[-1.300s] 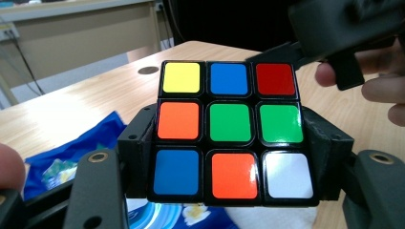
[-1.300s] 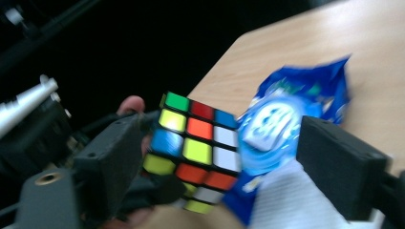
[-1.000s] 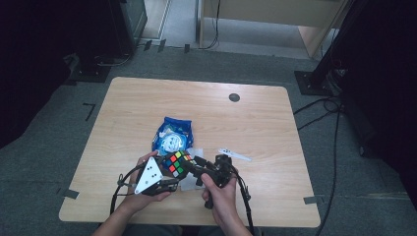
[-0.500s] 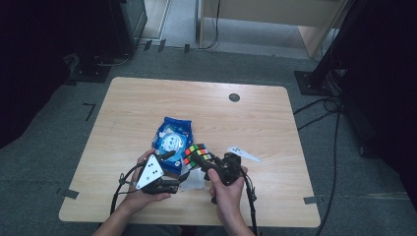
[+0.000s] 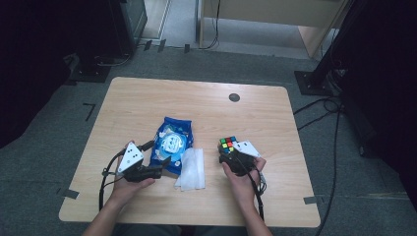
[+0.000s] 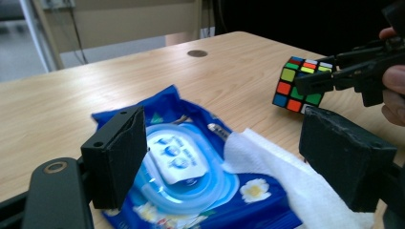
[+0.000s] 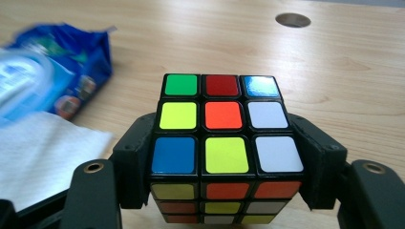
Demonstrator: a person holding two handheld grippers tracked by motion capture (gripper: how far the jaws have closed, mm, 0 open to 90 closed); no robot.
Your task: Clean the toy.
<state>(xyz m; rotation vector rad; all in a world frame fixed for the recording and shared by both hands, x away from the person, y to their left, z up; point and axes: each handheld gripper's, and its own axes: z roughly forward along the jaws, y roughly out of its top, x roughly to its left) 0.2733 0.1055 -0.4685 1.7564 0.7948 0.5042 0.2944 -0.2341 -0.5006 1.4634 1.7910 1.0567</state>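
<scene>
A scrambled puzzle cube [image 5: 227, 143] sits between the jaws of my right gripper [image 5: 231, 150], right of the table's middle. Those jaws have just been closing, and their pads press on the cube's [image 7: 222, 129] two sides. It is low over the wood; I cannot tell whether it touches. My left gripper [image 5: 161, 168] lies to the left, over the near end of a blue wet-wipes pack [image 5: 172, 140]. Its jaws have just been opening and stand wide apart [image 6: 222, 143], gripping nothing. A white wipe [image 5: 191, 169] lies beside the pack.
The wooden table [image 5: 147, 98] has a round cable hole [image 5: 234, 97] near its far edge. Cables trail from both grippers toward the near edge. Dark stands and cables are on the grey floor around the table.
The cube was between both grippers near the table's middle. My right gripper has carried it off to the right, and my left gripper has let go and drawn back to the left.
</scene>
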